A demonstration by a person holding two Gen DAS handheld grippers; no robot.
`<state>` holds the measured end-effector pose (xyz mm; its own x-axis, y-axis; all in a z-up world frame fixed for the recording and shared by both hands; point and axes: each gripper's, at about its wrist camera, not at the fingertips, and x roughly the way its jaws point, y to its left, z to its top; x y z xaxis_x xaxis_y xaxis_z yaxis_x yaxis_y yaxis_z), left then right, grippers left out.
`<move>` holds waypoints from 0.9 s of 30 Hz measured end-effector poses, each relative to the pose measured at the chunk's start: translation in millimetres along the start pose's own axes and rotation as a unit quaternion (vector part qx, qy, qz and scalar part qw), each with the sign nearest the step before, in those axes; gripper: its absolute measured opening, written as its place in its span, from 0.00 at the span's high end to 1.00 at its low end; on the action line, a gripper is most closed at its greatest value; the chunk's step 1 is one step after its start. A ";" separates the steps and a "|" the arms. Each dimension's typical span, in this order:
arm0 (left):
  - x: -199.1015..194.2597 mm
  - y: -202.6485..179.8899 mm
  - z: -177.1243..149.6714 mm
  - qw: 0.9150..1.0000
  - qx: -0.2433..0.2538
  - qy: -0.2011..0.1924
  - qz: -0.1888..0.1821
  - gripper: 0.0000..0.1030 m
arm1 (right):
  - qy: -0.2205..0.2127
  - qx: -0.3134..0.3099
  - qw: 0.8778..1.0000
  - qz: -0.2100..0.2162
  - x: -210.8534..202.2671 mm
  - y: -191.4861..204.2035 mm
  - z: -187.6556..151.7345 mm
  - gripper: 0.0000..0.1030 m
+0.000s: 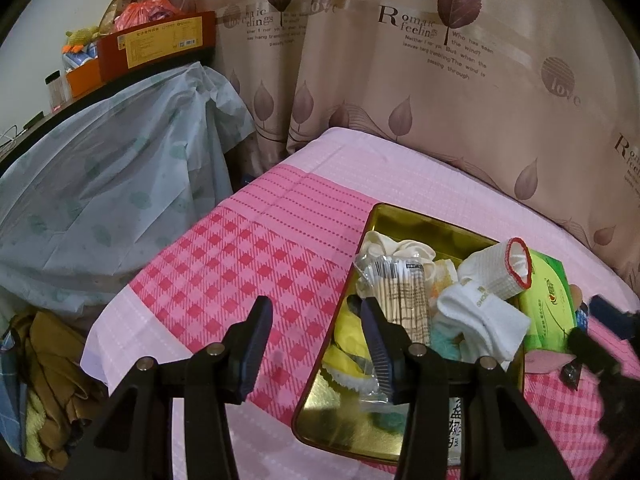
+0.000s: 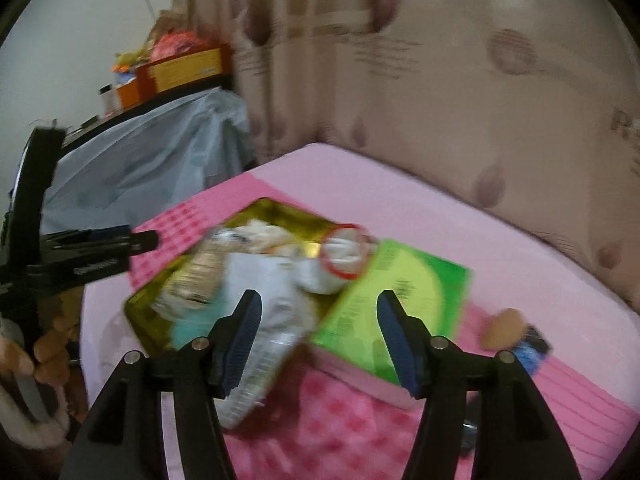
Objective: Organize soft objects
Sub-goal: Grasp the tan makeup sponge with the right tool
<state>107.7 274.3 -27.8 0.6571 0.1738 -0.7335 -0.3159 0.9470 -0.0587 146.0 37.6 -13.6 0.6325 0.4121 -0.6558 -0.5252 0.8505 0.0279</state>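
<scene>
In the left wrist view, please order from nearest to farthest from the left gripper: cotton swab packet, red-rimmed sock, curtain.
1. Cotton swab packet: just beyond the left gripper, in the tin.
2. Red-rimmed sock: farther right.
3. Curtain: behind the bed.

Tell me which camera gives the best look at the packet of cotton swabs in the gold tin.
The left wrist view. There the packet of cotton swabs is sharp: the sticks and a small label show through clear wrap, inside the gold tin. In the right wrist view, motion blur reduces it to a pale smear.
</scene>
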 end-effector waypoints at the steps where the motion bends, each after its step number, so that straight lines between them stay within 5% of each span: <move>1: 0.8 0.0 0.4 1.000 0.000 0.000 0.000 0.54 | 0.000 0.008 1.000 -0.011 -2.5 -12.3 -0.9 0.44; 12: -1.7 -13.5 -0.9 1.000 0.029 -0.007 -0.001 0.54 | 0.041 0.086 0.990 -0.100 19.0 -122.2 -27.6 0.44; 27: 5.9 -30.5 -3.8 0.998 0.069 -0.002 -0.010 0.54 | 0.075 0.101 0.985 -0.120 85.3 -157.7 -37.2 0.44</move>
<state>118.6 245.4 -32.9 0.6645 0.1560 -0.7308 -0.2064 0.9782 0.0212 261.6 -73.5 -102.1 0.6251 0.1506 -0.7659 -0.2372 0.9714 -0.0026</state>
